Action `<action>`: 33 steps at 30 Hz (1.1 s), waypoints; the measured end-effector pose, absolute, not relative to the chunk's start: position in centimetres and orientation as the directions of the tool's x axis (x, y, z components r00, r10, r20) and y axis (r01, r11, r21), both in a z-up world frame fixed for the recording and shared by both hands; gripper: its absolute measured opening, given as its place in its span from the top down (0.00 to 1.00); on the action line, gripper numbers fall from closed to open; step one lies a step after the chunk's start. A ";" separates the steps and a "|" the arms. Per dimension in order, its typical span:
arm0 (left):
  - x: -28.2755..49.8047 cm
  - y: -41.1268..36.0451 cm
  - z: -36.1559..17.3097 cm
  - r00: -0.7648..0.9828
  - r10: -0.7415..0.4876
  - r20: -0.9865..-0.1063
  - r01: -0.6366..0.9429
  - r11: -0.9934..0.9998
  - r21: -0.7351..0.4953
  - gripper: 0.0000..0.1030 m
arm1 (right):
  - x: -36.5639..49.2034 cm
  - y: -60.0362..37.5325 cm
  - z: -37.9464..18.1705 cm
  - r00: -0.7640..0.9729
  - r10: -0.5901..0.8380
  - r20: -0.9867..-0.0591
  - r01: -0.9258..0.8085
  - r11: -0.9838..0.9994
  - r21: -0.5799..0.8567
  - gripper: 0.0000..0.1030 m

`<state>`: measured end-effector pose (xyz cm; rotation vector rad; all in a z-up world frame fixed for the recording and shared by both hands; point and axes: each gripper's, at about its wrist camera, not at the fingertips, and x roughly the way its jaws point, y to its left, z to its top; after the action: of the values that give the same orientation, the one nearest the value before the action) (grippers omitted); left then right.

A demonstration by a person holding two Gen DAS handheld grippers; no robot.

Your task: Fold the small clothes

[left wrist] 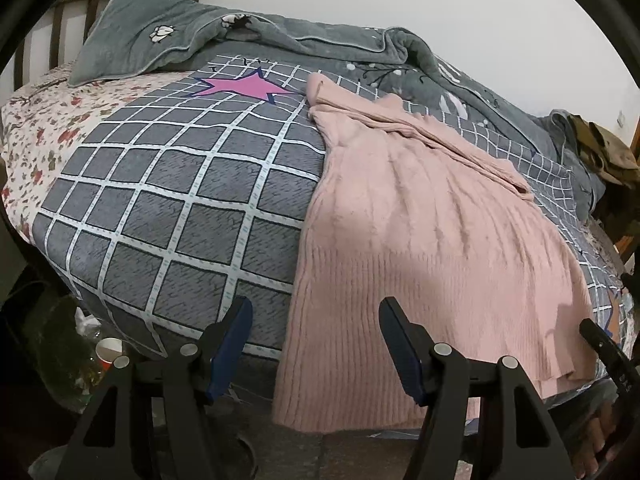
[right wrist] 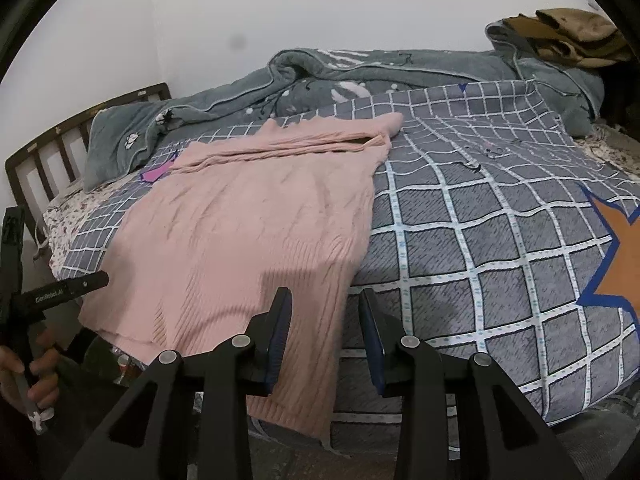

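Observation:
A pink knit sweater (left wrist: 420,240) (right wrist: 248,220) lies flat on the grey checked blanket (left wrist: 180,200) (right wrist: 480,220). Its sleeves are folded across its top, and its ribbed hem hangs over the bed's near edge. My left gripper (left wrist: 315,304) is open above the hem's left corner, its pads touching nothing. My right gripper (right wrist: 325,292) is open over the hem's right edge, with cloth below the gap but not pinched. The right wrist view shows the left gripper (right wrist: 72,286) at the far left, held by a hand (right wrist: 36,368).
A rumpled grey quilt (left wrist: 240,28) (right wrist: 400,68) runs along the wall side of the bed. A dark slatted headboard (right wrist: 60,148) stands at one end. Brown clothing (right wrist: 568,36) is piled at the other end. A red cup (left wrist: 108,350) sits on the floor beside the bed.

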<state>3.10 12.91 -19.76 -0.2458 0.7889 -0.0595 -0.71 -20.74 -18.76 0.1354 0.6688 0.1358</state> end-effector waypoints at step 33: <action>3.7 12.5 -20.0 0.696 -0.154 -0.701 -0.005 0.976 -0.220 0.92 | -0.4 -20.0 -19.3 0.733 0.206 -0.649 -0.130 0.978 0.163 0.70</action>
<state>3.72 12.49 -20.01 -0.2117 0.7976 -0.0837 -0.38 -19.97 -19.33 0.1091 0.7254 0.1850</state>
